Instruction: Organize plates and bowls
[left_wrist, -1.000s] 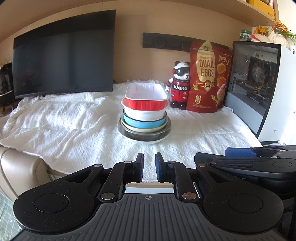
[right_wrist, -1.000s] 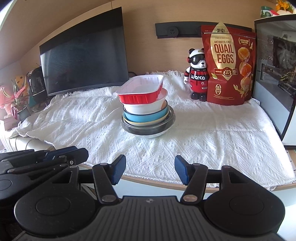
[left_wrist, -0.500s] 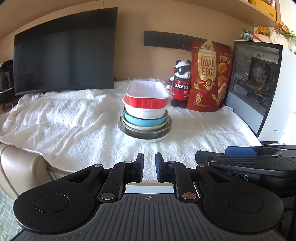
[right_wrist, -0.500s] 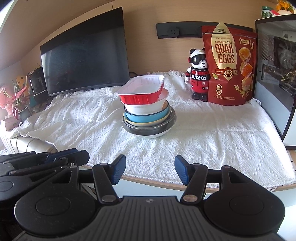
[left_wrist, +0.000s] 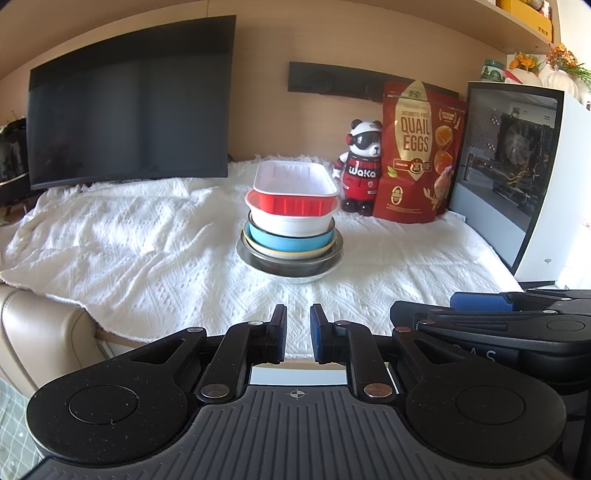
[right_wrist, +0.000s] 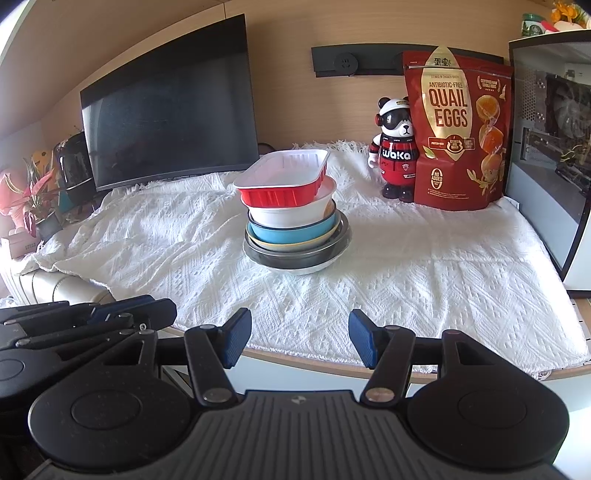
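Currently both grippers sit at the bottom of their frames, short of the table edge, nothing between the pads. Left gripper (left_wrist: 297, 334): jaws nearly closed, narrow gap only, empty. Right gripper (right_wrist: 300, 339): jaws open about halfway, empty.

Stack (left_wrist: 291, 236) is centre frame on the white cloth (left_wrist: 147, 251), well apart from both grippers. Top down: red foil tray (left_wrist: 295, 190) with white inside, white bowl (left_wrist: 291, 223), blue bowl (left_wrist: 288, 243), cream plate rim, metal bowl (left_wrist: 291, 267) at the base. Tray sits slightly skewed on the white bowl in the right wrist view.

Behind, right of centre: panda figure (left_wrist: 362, 166) and quail egg bag (left_wrist: 419, 166), side by side. Monitor (left_wrist: 129, 103) upper left, PC case (left_wrist: 517, 170) at right edge.
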